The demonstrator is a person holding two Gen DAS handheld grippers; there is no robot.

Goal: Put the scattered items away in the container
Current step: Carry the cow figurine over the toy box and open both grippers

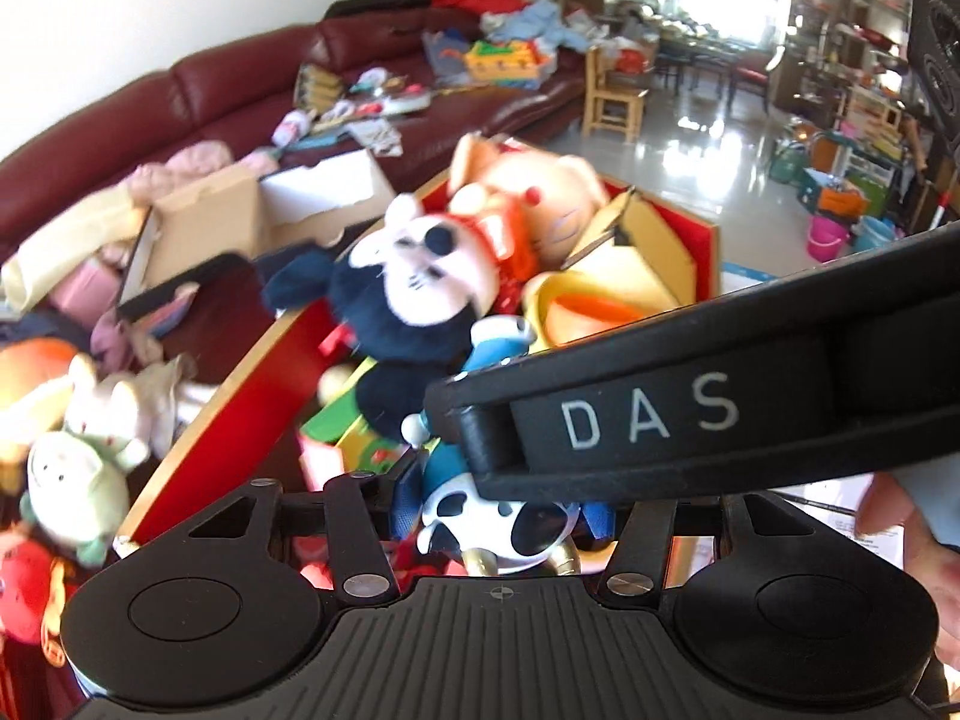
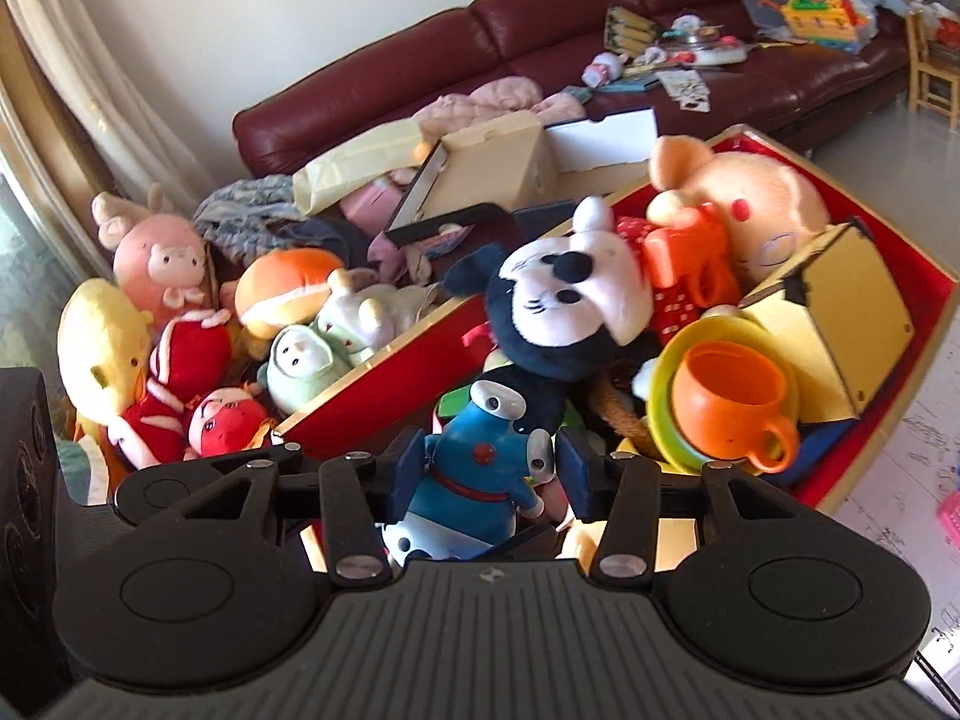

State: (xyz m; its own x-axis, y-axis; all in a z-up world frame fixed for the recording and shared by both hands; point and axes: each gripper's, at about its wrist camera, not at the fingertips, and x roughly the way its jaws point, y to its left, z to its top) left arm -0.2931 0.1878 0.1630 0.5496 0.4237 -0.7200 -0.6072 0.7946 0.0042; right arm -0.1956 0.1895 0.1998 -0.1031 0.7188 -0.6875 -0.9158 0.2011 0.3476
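A red box (image 2: 372,387) with a pale wooden rim is heaped with toys: a black-and-white mouse plush (image 2: 564,300), a pink pig plush (image 2: 750,198), an orange cup (image 2: 726,414) and a yellow wooden house (image 2: 840,324). At the near end of the red box (image 1: 198,420), a blue toy robot dog (image 2: 474,480) lies on the pile. My right gripper (image 2: 492,468) is open, its blue pads on either side of the dog's body. My left gripper (image 1: 504,504) is open around the dog's spotted white part (image 1: 498,522). The right gripper's black housing (image 1: 780,372) crosses the left wrist view.
Left of the box lie several plush toys: a yellow bear (image 2: 102,348), a pink sheep (image 2: 162,258), a red doll (image 2: 198,396) and a green one (image 2: 300,360). Behind stand a cardboard box (image 2: 492,156) and a cluttered dark red sofa (image 2: 540,30).
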